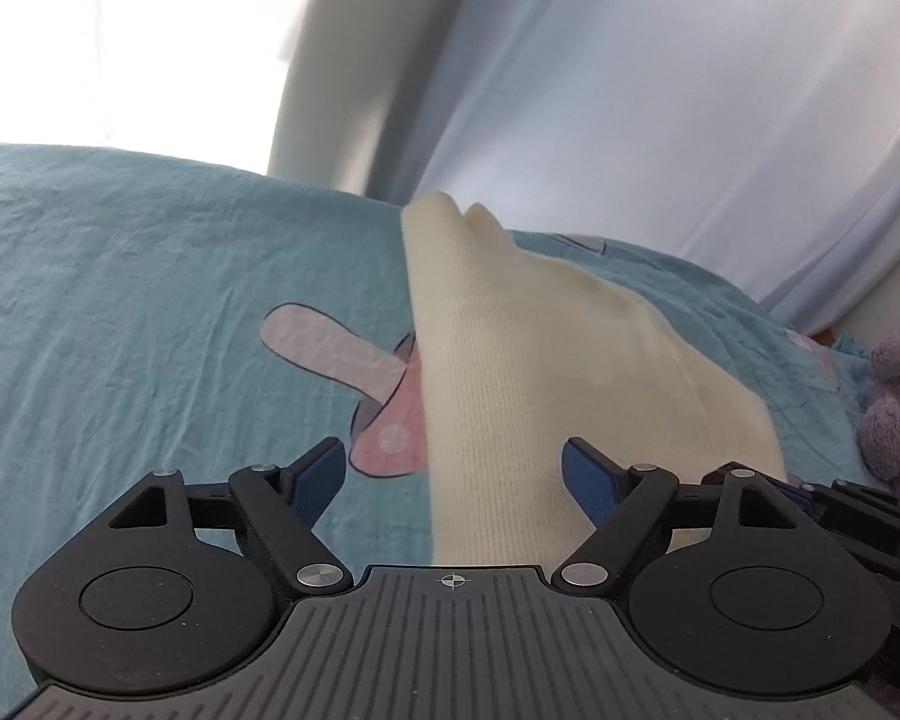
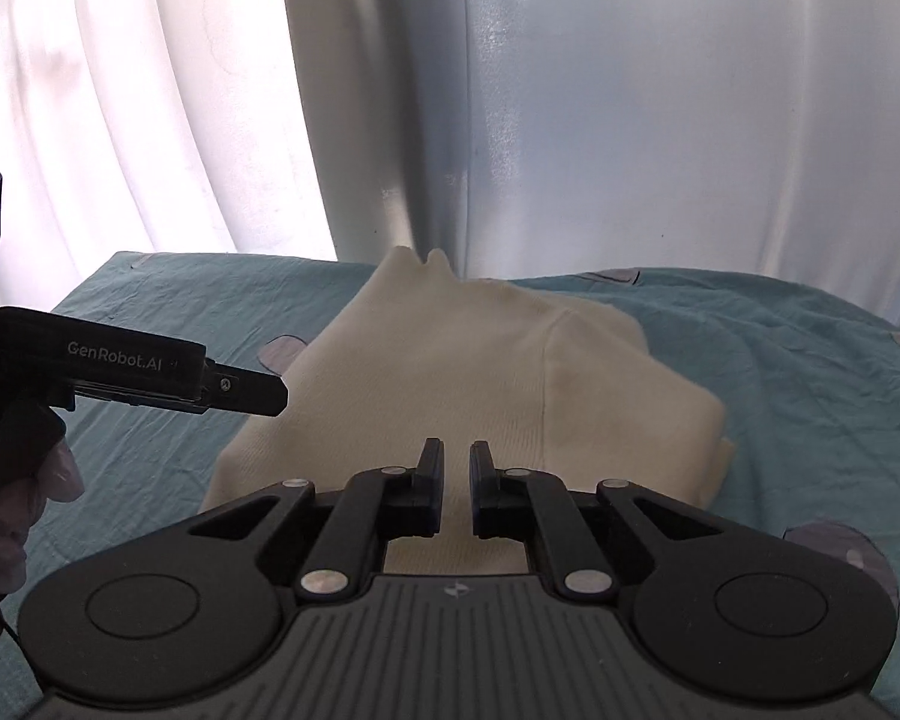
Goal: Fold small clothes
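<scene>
Black gripper bodies fill the bottom of both wrist views. Left gripper (image 1: 453,483): jaws spread wide, blue pads on either side of the cream knit garment (image 1: 528,372), not pressing it; nothing held. Right gripper (image 2: 457,471): jaws nearly together with only a narrow slit between them, nothing visibly pinched; it sits over the near edge of the same knit garment (image 2: 450,372), and whether it touches the cloth I cannot tell.

Garment lies on the teal bedsheet (image 1: 120,300), which has cartoon prints. It looks partly folded already, a seam or fold line running down its right half in the right wrist view, a small bump of fabric at the far end. Pale curtains (image 2: 630,120) hang behind the bed. Purple plush toy (image 1: 894,396) sits at the right edge of the bed, apart from the garment. In the right wrist view the left gripper comes in from the left, a person's hand (image 2: 24,498) on its handle.

Risks, as I judge them:
- left jaws closing here could grab both layers or catch the sheet under the knit, dragging the bedding along.
- right gripper closed on nothing means no anchor; the soft knit may slide or bunch when the other side is lifted.
- knit is stretchy, so a one-corner pull would skew the fold.
</scene>
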The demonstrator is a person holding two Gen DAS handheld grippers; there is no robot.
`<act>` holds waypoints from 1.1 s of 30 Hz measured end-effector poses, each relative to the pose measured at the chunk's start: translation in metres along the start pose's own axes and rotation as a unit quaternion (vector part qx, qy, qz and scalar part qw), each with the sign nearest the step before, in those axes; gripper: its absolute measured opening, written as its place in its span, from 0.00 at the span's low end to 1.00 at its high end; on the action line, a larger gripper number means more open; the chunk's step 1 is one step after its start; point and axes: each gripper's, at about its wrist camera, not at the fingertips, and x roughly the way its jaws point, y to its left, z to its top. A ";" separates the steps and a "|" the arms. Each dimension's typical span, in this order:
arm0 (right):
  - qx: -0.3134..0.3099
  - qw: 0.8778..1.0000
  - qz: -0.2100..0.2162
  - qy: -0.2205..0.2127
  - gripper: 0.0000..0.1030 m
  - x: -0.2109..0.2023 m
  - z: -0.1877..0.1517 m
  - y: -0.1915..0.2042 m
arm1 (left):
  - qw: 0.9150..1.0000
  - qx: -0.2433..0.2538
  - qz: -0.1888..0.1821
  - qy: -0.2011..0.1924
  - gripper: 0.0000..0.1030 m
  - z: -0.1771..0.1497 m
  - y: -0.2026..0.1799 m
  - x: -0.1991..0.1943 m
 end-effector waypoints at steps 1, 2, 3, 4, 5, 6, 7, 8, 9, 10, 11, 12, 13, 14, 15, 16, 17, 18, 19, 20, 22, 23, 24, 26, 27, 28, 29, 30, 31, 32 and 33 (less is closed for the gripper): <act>-0.004 1.000 -0.006 0.006 0.06 0.007 0.002 0.000 | 1.000 0.003 0.005 0.003 0.82 0.001 -0.002 0.005; -0.009 1.000 -0.011 0.012 0.06 0.013 0.001 -0.001 | 1.000 0.006 0.006 0.006 0.82 0.001 -0.004 0.011; -0.018 1.000 -0.016 0.019 0.06 0.019 0.000 -0.001 | 1.000 0.007 0.006 0.011 0.82 0.001 -0.005 0.016; -0.027 0.999 -0.029 0.025 0.06 0.024 -0.003 -0.001 | 1.000 0.007 0.006 0.018 0.83 0.000 -0.006 0.021; -0.035 0.998 -0.040 0.025 0.06 0.025 -0.005 -0.003 | 1.000 0.006 0.003 0.021 0.84 -0.001 -0.006 0.025; -0.040 0.998 -0.045 0.019 0.06 0.024 -0.008 -0.007 | 1.000 0.004 0.000 0.023 0.84 -0.001 -0.006 0.027; -0.041 0.997 -0.060 0.014 0.05 0.025 -0.009 -0.011 | 1.000 0.002 -0.001 0.025 0.85 -0.001 -0.005 0.029; -0.042 0.996 -0.075 0.014 0.05 0.026 -0.010 -0.015 | 1.000 0.000 -0.003 0.026 0.85 -0.001 -0.005 0.030; -0.027 0.997 -0.066 0.011 0.05 0.025 -0.011 -0.022 | 1.000 0.000 -0.004 0.026 0.86 -0.002 -0.006 0.031; -0.009 0.998 -0.056 0.013 0.05 0.023 -0.010 -0.028 | 1.000 0.003 -0.002 0.026 0.86 -0.002 -0.006 0.032; -0.006 0.998 -0.054 0.015 0.06 0.022 -0.008 -0.029 | 1.000 0.005 0.000 0.025 0.87 -0.002 -0.007 0.032; -0.012 0.998 -0.057 0.016 0.06 0.021 -0.007 -0.029 | 1.000 0.007 0.000 0.024 0.87 -0.002 -0.007 0.032; -0.013 0.998 -0.058 0.017 0.06 0.020 -0.006 -0.028 | 1.000 0.007 0.000 0.024 0.87 -0.002 -0.007 0.033; -0.010 0.998 -0.056 0.017 0.06 0.019 -0.006 -0.028 | 1.000 0.005 -0.001 0.025 0.87 -0.002 -0.006 0.033; -0.006 0.998 -0.053 0.017 0.06 0.018 -0.006 -0.029 | 1.000 0.002 -0.002 0.026 0.87 -0.002 -0.004 0.033; 0.003 0.999 -0.049 0.017 0.06 0.016 -0.006 -0.031 | 1.000 0.001 -0.003 0.026 0.87 -0.002 -0.004 0.033; 0.016 0.999 -0.042 0.015 0.06 0.013 -0.006 -0.033 | 1.000 0.000 -0.004 0.026 0.88 -0.003 -0.003 0.032; 0.027 0.999 -0.035 0.013 0.06 0.010 -0.007 -0.036 | 1.000 -0.001 -0.004 0.026 0.88 -0.003 -0.003 0.032; 0.037 0.999 -0.032 0.011 0.10 0.005 -0.007 -0.038 | 1.000 -0.002 -0.004 0.026 0.88 -0.003 -0.002 0.032; 0.045 0.998 -0.032 0.008 0.14 0.000 -0.008 -0.040 | 1.000 -0.003 -0.005 0.025 0.89 -0.003 -0.002 0.031; 0.059 0.998 -0.034 0.001 0.31 -0.012 -0.011 -0.045 | 1.000 -0.011 -0.008 0.028 0.89 -0.003 0.000 0.030; 0.068 0.997 -0.030 -0.001 0.31 -0.016 -0.013 -0.048 | 0.999 -0.016 -0.012 0.029 0.89 -0.003 0.002 0.029; 0.082 0.996 -0.023 -0.003 0.32 -0.021 -0.015 -0.053 | 0.999 -0.021 -0.016 0.031 0.89 -0.003 0.003 0.028; 0.106 0.994 -0.015 0.001 0.34 -0.028 -0.019 -0.062 | 0.999 -0.026 -0.024 0.033 0.90 -0.006 0.006 0.022; 0.119 0.993 -0.013 0.002 0.35 -0.032 -0.021 -0.066 | 0.999 -0.027 -0.029 0.034 0.90 -0.007 0.008 0.019; 0.132 0.991 -0.007 0.003 0.38 -0.034 -0.023 -0.070 | 0.998 -0.030 -0.036 0.034 0.90 -0.011 0.009 0.013; 0.141 0.990 -0.001 0.005 0.39 -0.036 -0.025 -0.073 | 0.998 -0.032 -0.043 0.033 0.91 -0.014 0.011 0.007; 0.155 0.988 0.007 0.008 0.41 -0.039 -0.028 -0.076 | 0.998 -0.034 -0.049 0.031 0.91 -0.018 0.012 0.001; 0.165 0.986 0.017 0.011 0.42 -0.041 -0.032 -0.077 | 0.997 -0.036 -0.055 0.030 0.92 -0.024 0.013 -0.004; 0.174 0.984 0.026 0.014 0.42 -0.042 -0.034 -0.079 | 0.997 -0.040 -0.059 0.033 0.92 -0.029 0.015 -0.009; 0.186 0.982 0.036 0.017 0.42 -0.044 -0.038 -0.080 | 0.996 -0.046 -0.064 0.039 0.92 -0.035 0.016 -0.013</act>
